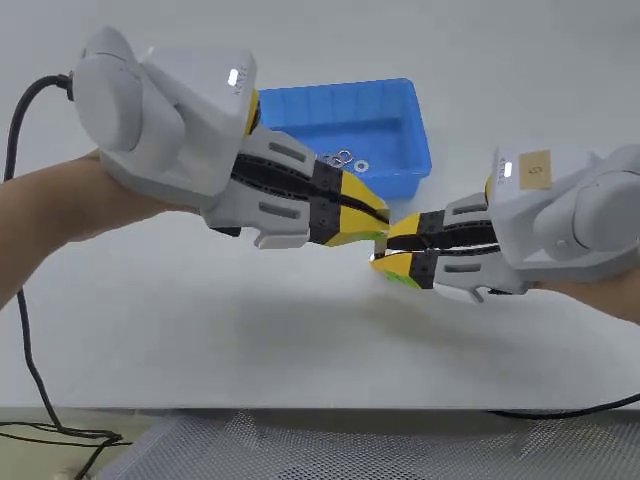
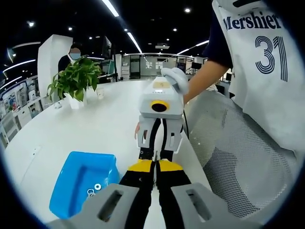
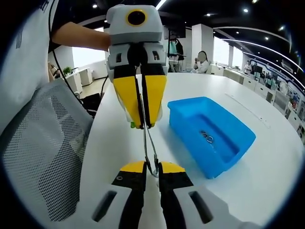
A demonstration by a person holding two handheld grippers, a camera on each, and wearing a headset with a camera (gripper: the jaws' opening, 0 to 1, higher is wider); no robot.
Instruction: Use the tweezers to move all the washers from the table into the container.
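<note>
On my feed the tweezers (image 3: 147, 143) hang in the air between the two grippers, which point nose to nose above the white table (image 1: 250, 330). The left gripper (image 1: 385, 222) has its yellow-tipped jaws pressed together on one end of the tweezers. The other end sits between the jaws of the right gripper (image 1: 385, 247), which are almost together around it, though I cannot tell whether they actually pinch the metal. The washers (image 1: 345, 158) I can see lie in a small cluster on the floor of the blue container (image 1: 400, 110), which stands on the table just beyond the gripper tips. A grey mesh chair back (image 3: 43, 157) sits off the table's near edge, and a potted plant (image 2: 76, 78) stands farther along the table.
</note>
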